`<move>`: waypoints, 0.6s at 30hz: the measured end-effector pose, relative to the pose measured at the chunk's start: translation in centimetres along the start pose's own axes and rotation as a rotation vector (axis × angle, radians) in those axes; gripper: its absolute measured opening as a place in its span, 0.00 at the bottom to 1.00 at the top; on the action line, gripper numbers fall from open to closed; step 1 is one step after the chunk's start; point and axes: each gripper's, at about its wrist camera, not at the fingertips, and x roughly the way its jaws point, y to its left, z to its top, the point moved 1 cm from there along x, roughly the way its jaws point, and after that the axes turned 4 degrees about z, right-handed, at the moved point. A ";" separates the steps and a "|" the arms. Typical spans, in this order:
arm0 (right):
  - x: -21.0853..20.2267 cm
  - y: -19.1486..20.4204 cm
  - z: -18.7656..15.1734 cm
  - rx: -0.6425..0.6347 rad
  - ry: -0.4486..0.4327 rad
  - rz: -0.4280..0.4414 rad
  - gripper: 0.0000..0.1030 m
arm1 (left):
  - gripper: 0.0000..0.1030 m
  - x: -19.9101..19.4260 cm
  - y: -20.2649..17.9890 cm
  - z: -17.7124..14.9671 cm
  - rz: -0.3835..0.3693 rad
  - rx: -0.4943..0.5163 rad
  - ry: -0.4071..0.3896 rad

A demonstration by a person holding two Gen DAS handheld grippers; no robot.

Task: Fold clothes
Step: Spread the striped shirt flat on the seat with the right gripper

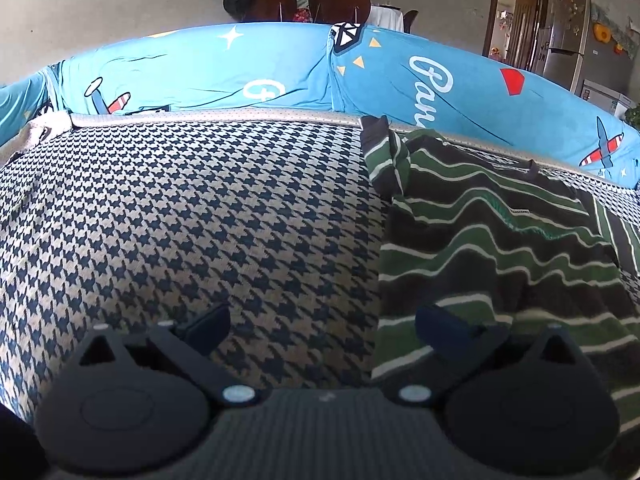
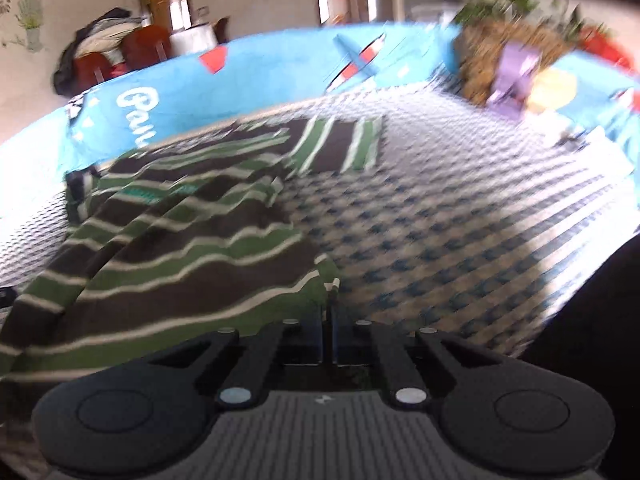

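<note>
Both grippers matte black plastic: left gripper [image 1: 322, 326] & right gripper [image 2: 329, 320] w/ round disc housings, silver screws, ribbed grey centre plate, angular link arms.

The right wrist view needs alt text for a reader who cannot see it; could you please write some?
The right gripper, shut, pinches the corner of a green, black and white striped shirt spread on a houndstooth cushion. A blue printed backrest curves behind it; the picture is blurred.

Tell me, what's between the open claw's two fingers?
In the left wrist view, the left gripper spans bare checked cover and the striped sweater's edge.
</note>
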 end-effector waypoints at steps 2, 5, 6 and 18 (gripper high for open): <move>-0.8 -0.4 0.4 0.006 -0.029 -0.066 0.06 | 1.00 0.0 0.1 0.0 0.001 -0.004 0.001; -0.9 -1.2 0.4 0.044 -0.018 -0.123 0.06 | 1.00 0.0 0.0 0.0 0.001 -0.008 0.002; -0.8 -1.5 0.5 0.056 -0.022 -0.163 0.05 | 1.00 0.0 0.0 0.0 0.002 -0.008 0.001; -0.9 1.2 0.6 -0.039 -0.057 0.016 0.16 | 1.00 0.4 -0.1 -0.2 0.016 -0.004 0.012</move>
